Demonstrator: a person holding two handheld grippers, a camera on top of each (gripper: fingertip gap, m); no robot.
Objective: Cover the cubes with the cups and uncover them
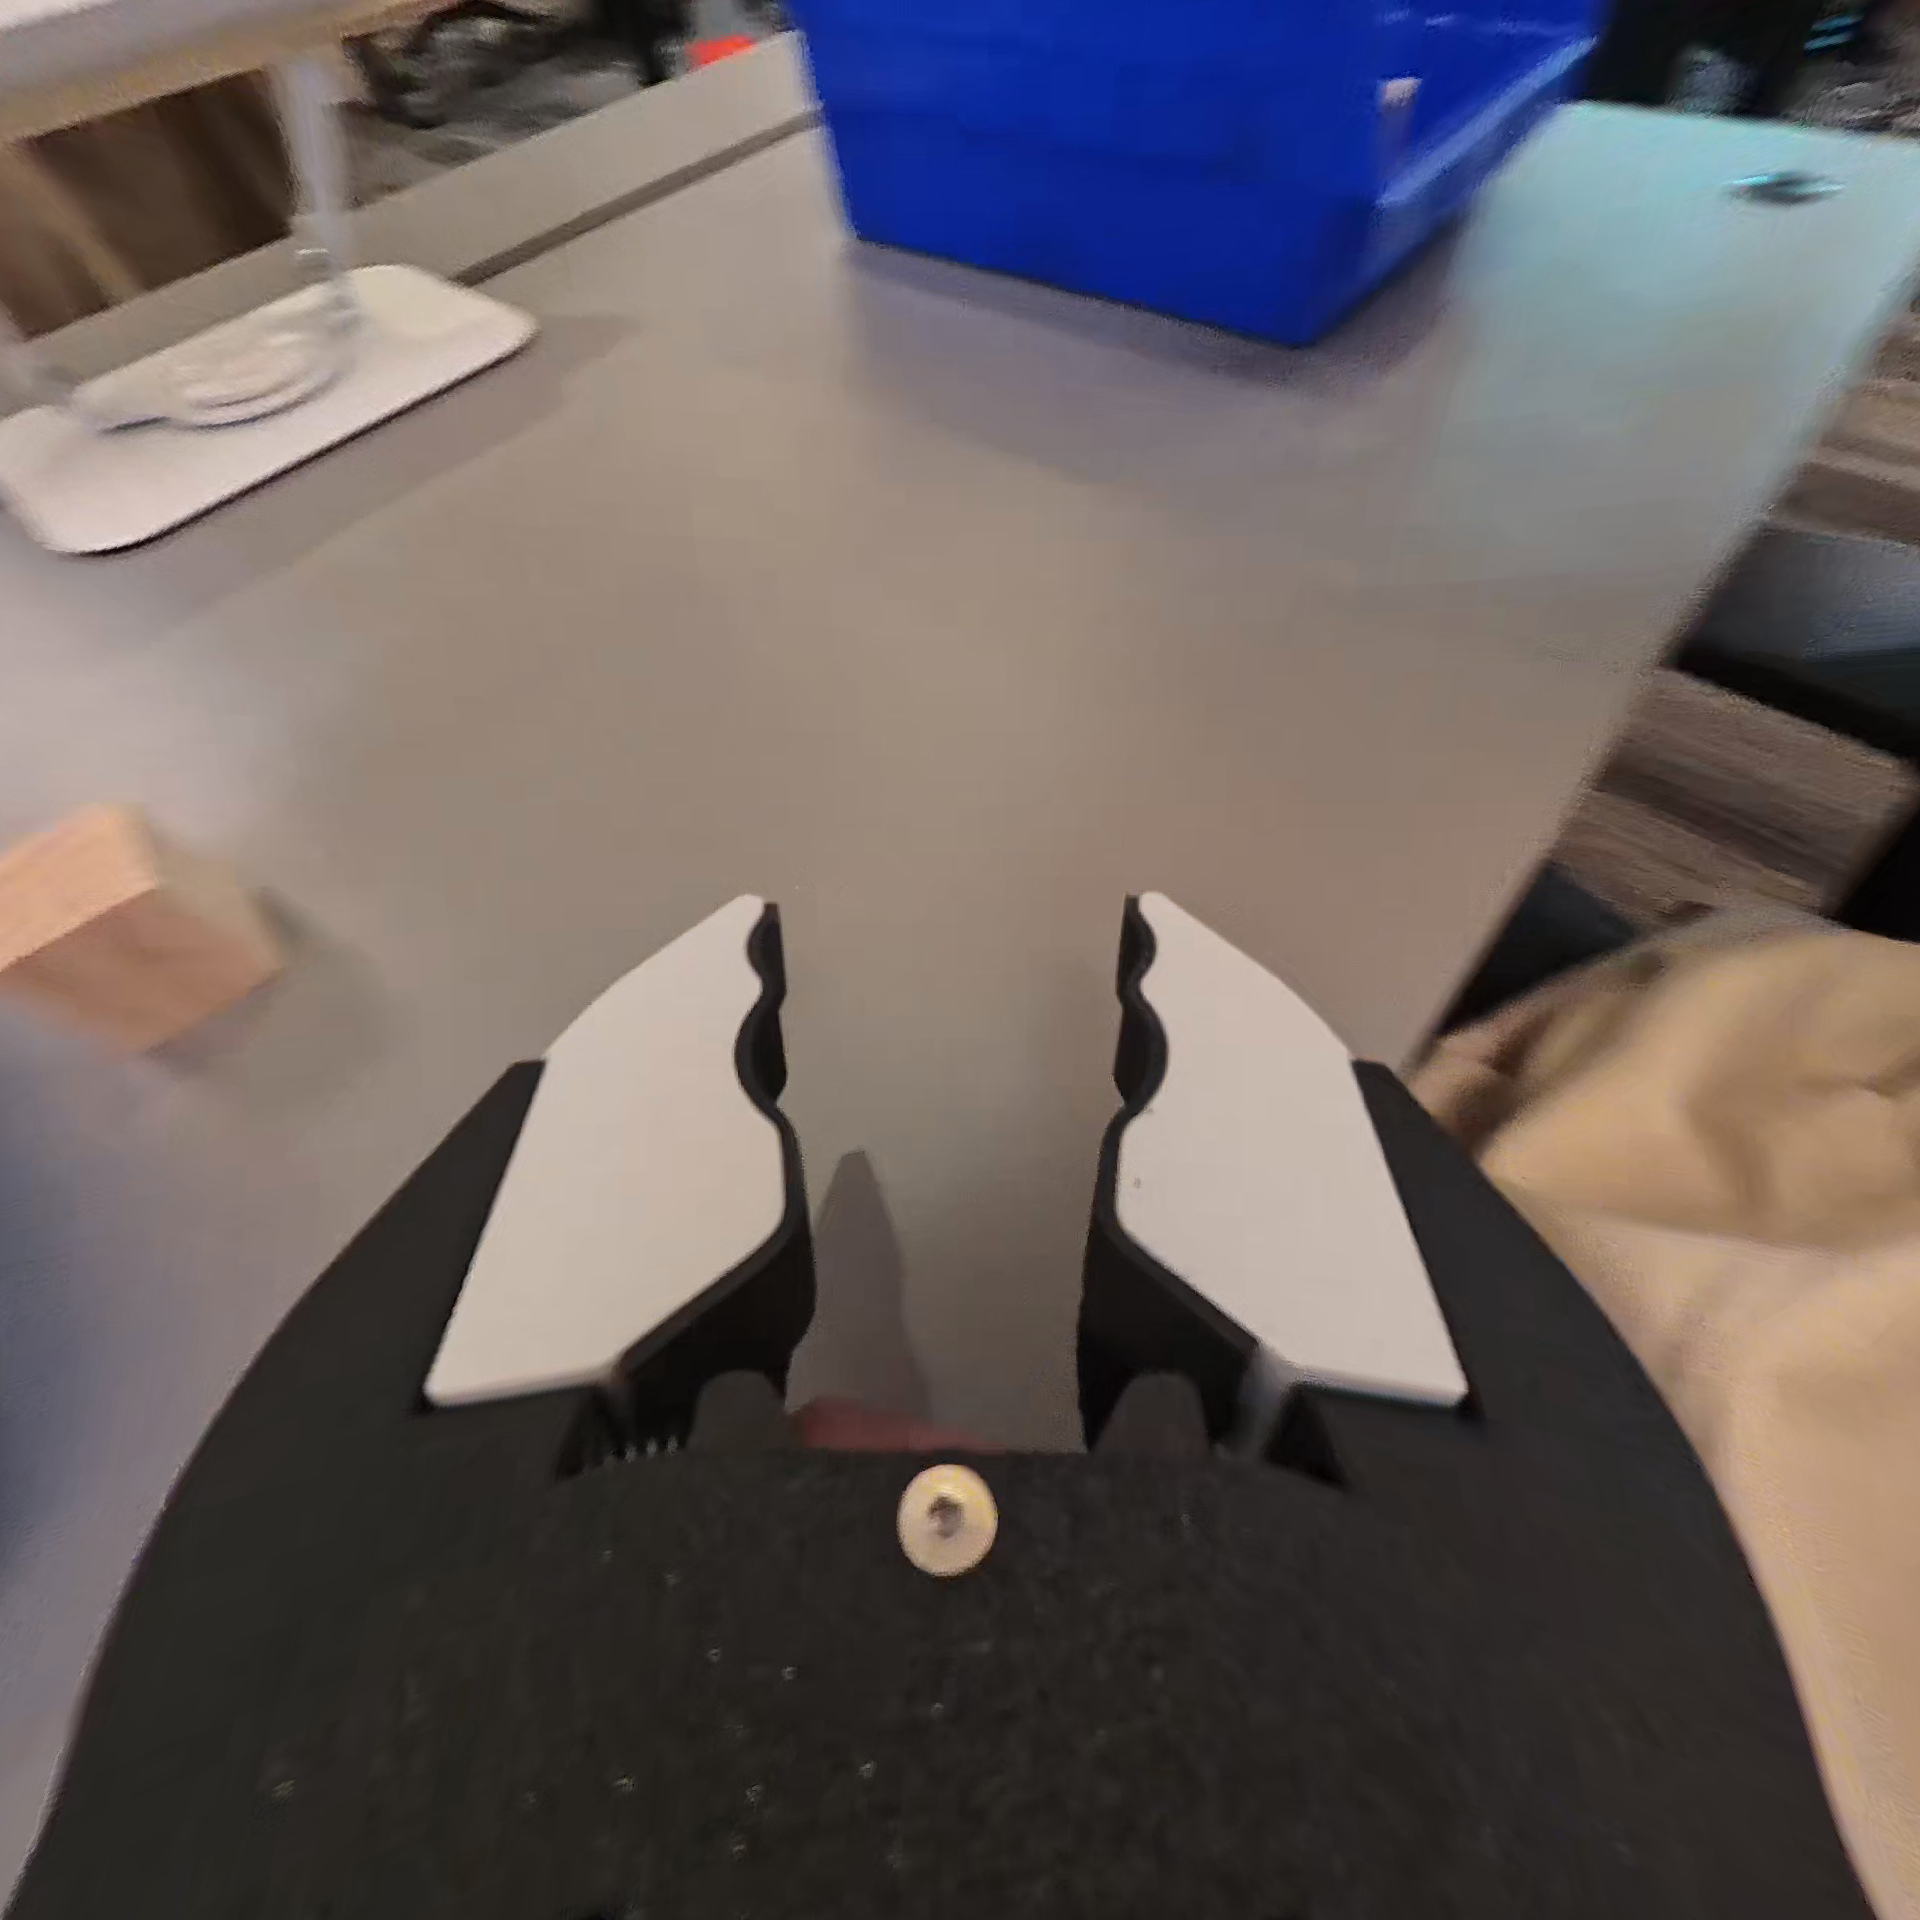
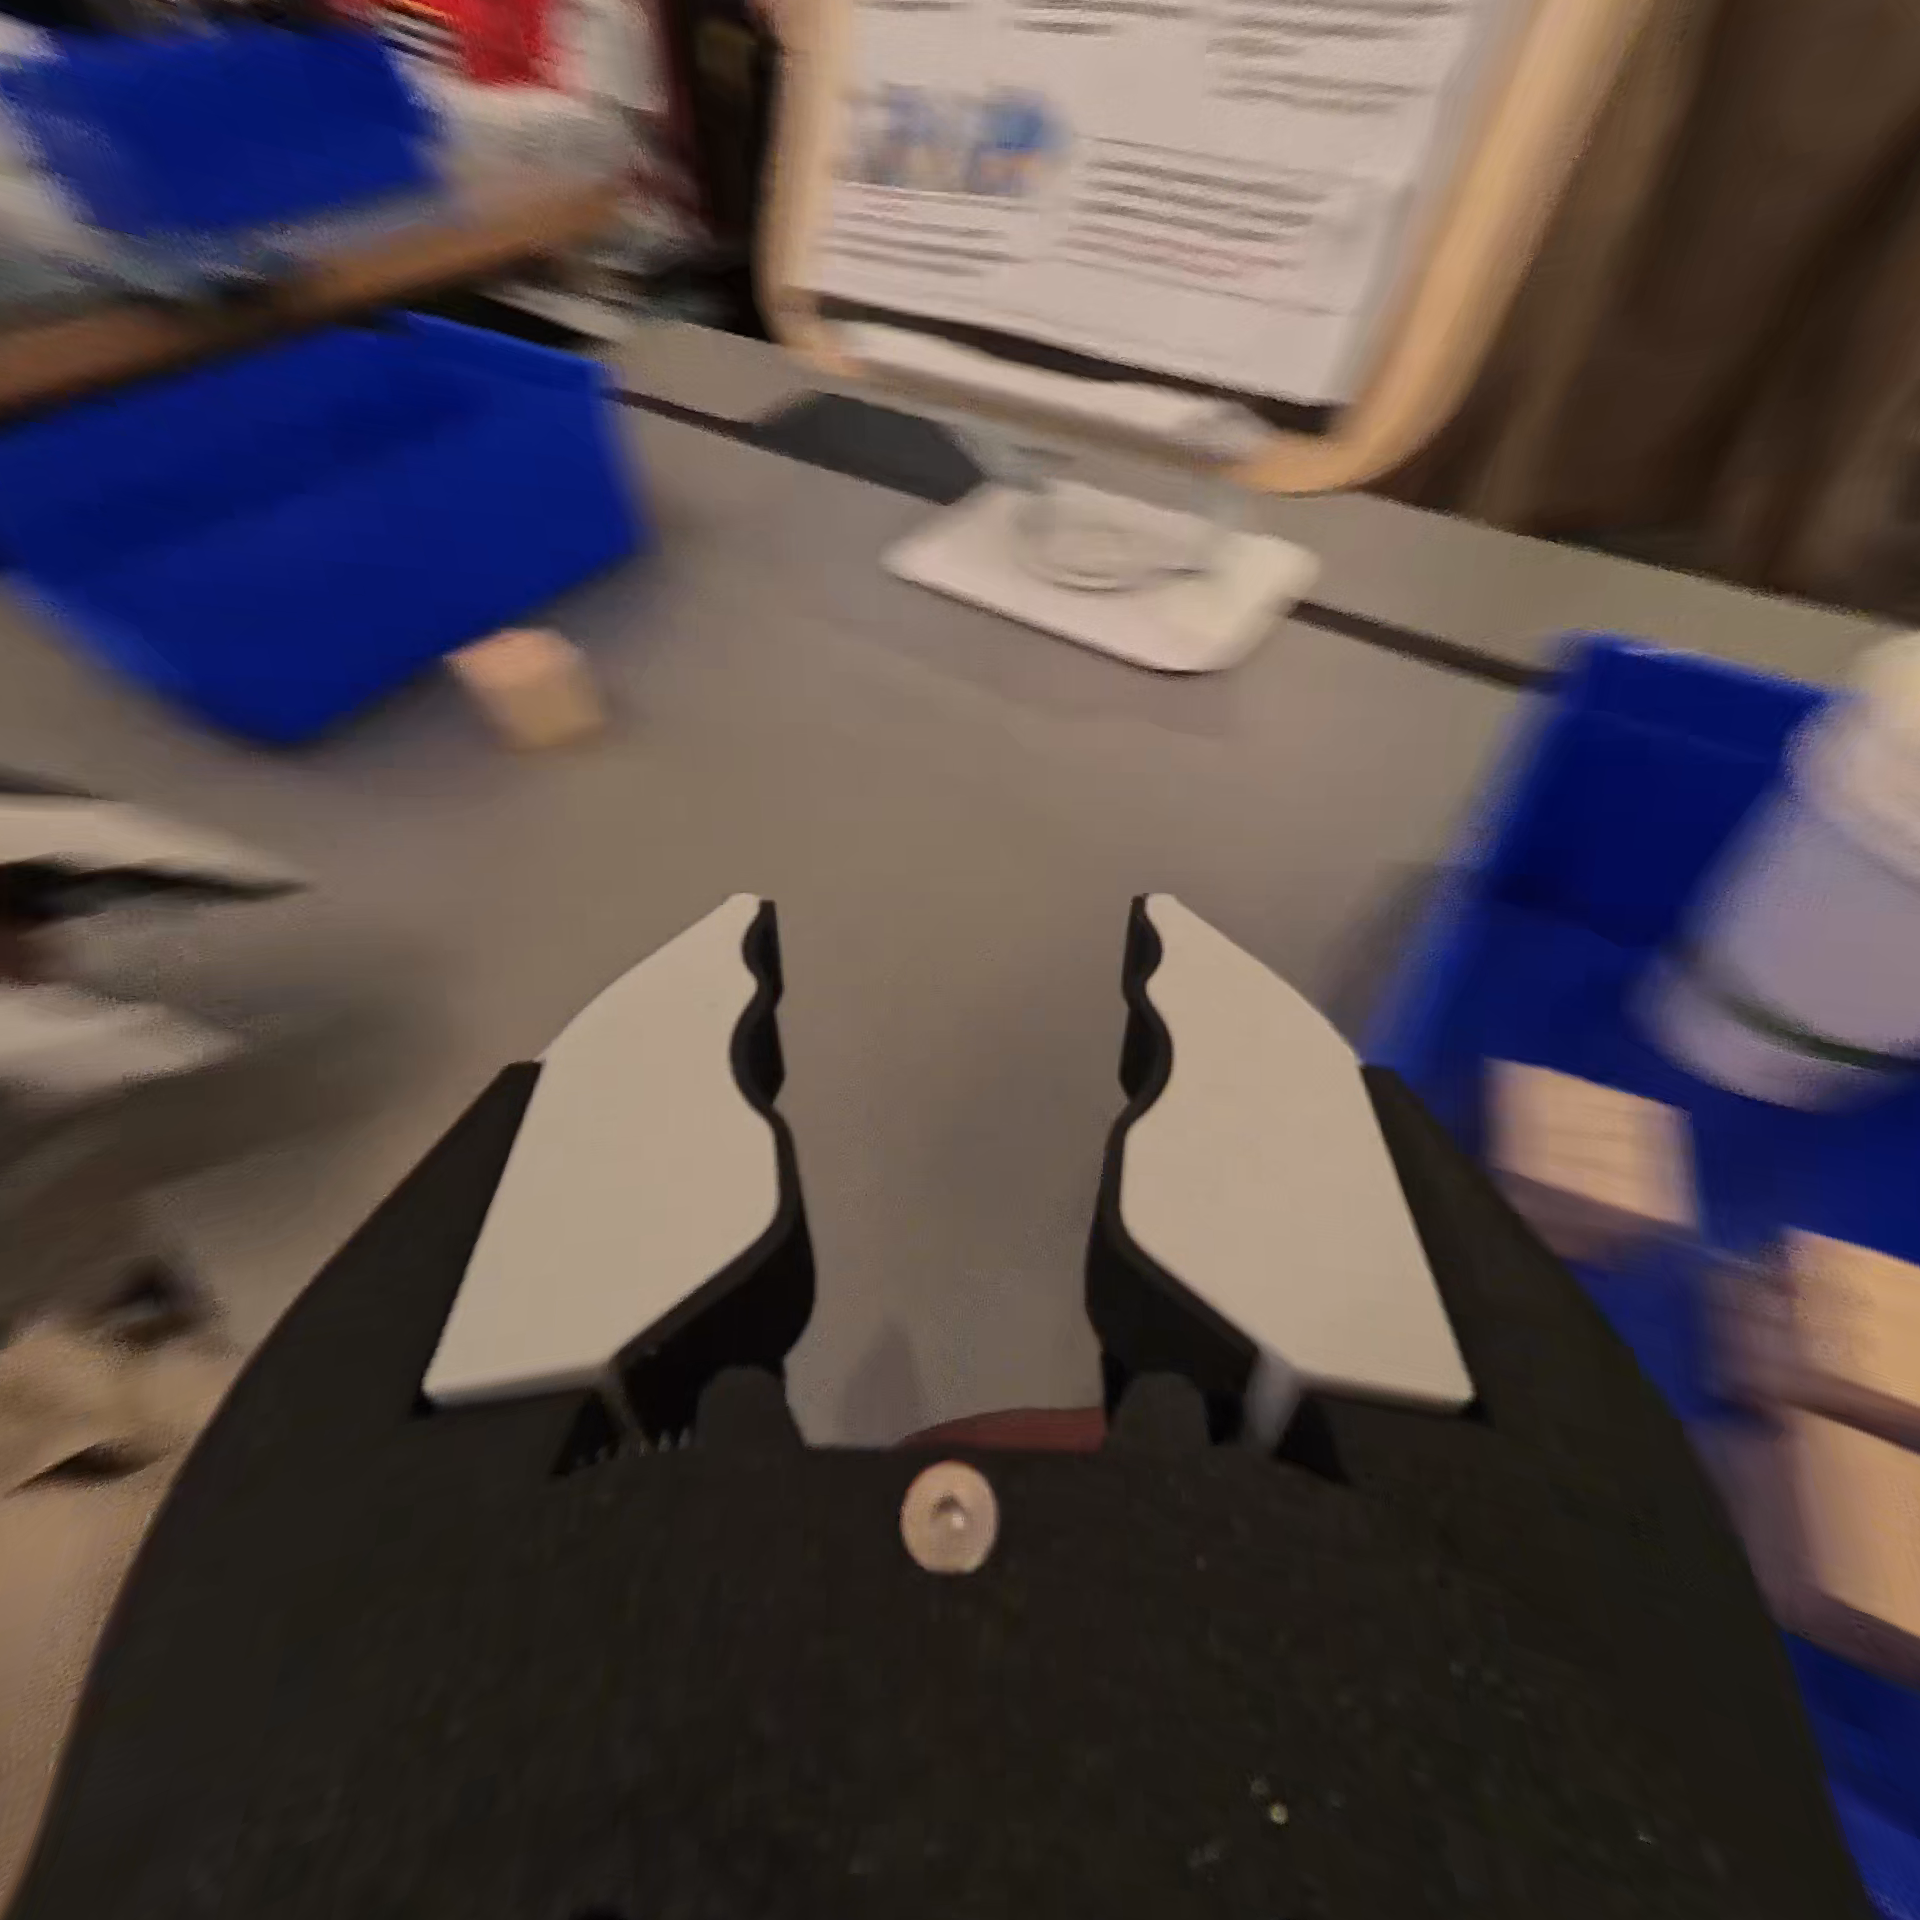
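Both grippers, left point(image 1: 951, 914) and right point(image 2: 951, 914), hung spread and empty over the grey table point(image 1: 935, 623); a wooden cube point(image 2: 535, 686) sat uncovered at ten o'clock, no cups clearly visible, covering apparently not done.

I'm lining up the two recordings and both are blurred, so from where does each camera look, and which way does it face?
Left wrist view: on the left gripper, looking over the grey table to a blue bin; a beige sleeve shows.
Right wrist view: on the right gripper, facing a poster board; only its fingers show.
Shared: wooden cube, white tray.
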